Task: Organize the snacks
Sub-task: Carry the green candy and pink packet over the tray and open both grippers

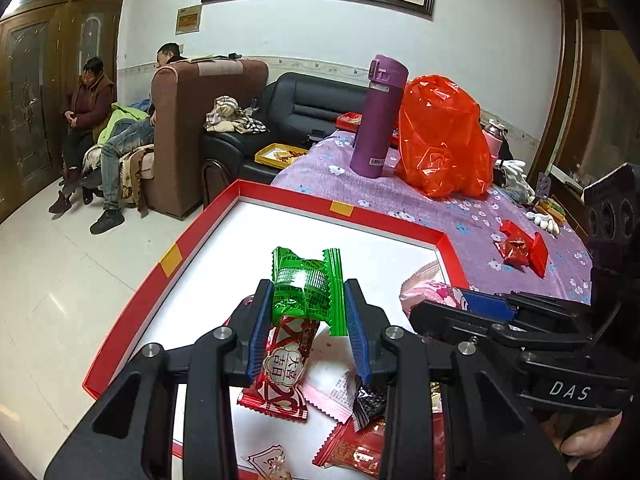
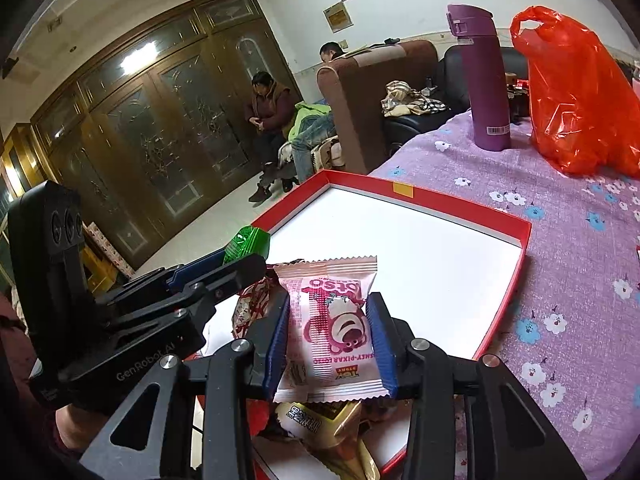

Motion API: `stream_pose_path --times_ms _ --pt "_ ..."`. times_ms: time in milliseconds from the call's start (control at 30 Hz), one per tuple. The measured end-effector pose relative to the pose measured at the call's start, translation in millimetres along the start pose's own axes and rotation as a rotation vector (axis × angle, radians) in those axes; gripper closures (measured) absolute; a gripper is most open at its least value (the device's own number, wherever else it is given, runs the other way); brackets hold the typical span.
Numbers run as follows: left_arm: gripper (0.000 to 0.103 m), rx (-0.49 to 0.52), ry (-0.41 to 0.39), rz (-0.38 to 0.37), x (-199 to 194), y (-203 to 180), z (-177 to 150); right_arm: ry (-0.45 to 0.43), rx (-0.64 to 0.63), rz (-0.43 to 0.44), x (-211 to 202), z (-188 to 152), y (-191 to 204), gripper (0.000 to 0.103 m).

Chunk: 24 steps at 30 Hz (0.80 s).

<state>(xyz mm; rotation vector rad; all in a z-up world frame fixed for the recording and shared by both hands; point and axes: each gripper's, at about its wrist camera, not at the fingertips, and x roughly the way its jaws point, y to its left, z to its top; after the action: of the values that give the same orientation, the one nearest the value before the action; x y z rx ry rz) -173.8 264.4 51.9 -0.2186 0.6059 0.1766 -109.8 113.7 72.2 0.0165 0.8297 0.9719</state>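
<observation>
A green snack packet (image 1: 306, 280) is pinched between the blue pads of my left gripper (image 1: 308, 286), which is shut on it above the red-rimmed box (image 1: 340, 216). Under it, inside the box, lies a red-and-white packet (image 1: 282, 364). My right gripper (image 2: 330, 298) is shut on a pink bear-print snack packet (image 2: 332, 320), held over the near end of the same box (image 2: 440, 196). The two grippers are side by side. The right gripper (image 1: 460, 304) shows at the right of the left wrist view. The left gripper (image 2: 236, 256) shows at the left of the right wrist view.
Several loose packets (image 1: 352, 440) lie at the box's near end. On the purple flowered cloth stand a purple flask (image 1: 378, 120), an orange-red plastic bag (image 1: 440, 136) and red packets (image 1: 520, 250). The box overhangs the table edge above the tiled floor. Two people sit at far left.
</observation>
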Motion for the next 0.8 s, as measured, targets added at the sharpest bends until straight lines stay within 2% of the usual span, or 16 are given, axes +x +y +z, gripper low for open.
stream_pose_path --times_ms 200,300,400,467,633,800 --pt "0.062 0.004 0.026 0.026 5.9 1.1 -0.4 -0.010 0.006 0.008 -0.1 4.9 3.1 0.059" --pt "0.047 -0.004 0.019 0.036 3.6 3.0 3.7 -0.046 -0.010 -0.005 -9.1 10.3 6.3 0.050" --pt "0.042 0.001 -0.017 0.053 -5.3 2.9 7.4 -0.110 -0.025 -0.010 -25.8 15.2 7.1 0.045" --pt "0.036 0.015 -0.038 0.066 -11.6 -0.1 9.6 -0.149 -0.027 -0.022 -35.8 17.1 5.4 0.037" --pt "0.031 0.032 -0.074 0.060 -26.0 -8.4 11.8 -0.165 0.009 -0.033 -53.4 17.6 -7.2 0.036" --pt "0.031 0.050 -0.069 0.041 -31.8 -15.5 12.4 -0.210 0.002 -0.090 -87.1 8.7 -24.0 0.035"
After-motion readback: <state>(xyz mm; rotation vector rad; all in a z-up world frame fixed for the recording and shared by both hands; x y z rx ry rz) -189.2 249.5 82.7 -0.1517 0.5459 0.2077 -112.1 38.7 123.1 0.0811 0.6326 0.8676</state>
